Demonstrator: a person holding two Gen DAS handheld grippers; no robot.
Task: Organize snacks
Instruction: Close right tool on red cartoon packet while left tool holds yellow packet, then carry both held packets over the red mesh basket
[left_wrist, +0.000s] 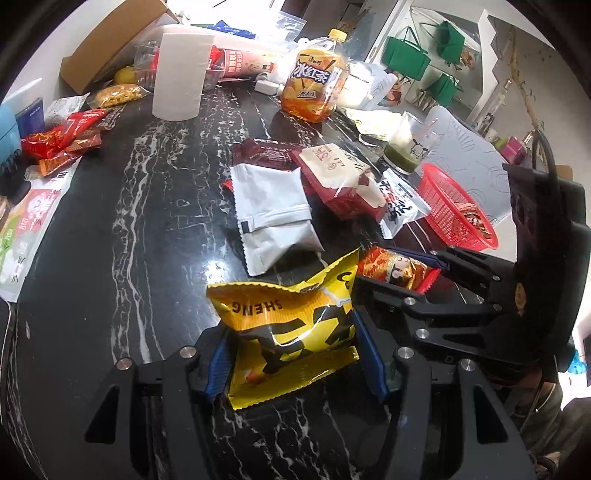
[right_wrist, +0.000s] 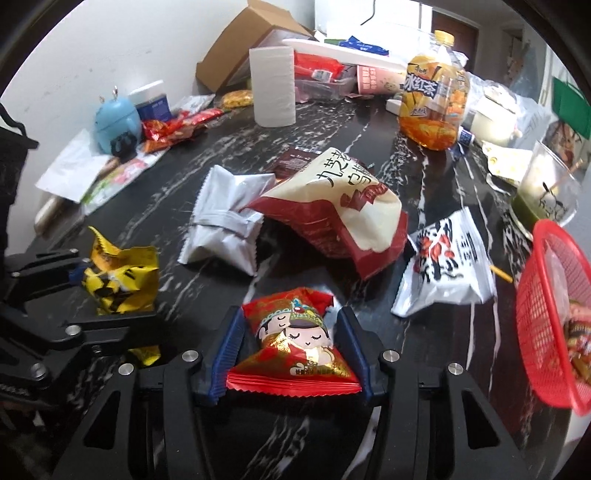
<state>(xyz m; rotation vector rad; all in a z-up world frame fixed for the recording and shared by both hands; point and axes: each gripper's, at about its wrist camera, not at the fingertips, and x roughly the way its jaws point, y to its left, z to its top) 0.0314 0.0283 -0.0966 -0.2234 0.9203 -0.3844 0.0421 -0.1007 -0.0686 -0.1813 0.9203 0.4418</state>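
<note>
gripping two packets: one yellow packet (left_wrist: 291, 332), one red packet (right_wrist: 295, 343).

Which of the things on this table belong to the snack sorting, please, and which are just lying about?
Belong to the job:
yellow packet
red cartoon packet
silver packet
red-and-cream bag
white packet
red basket

Lying about:
paper roll
tea bottle
cardboard box
glass cup
blue toy
</note>
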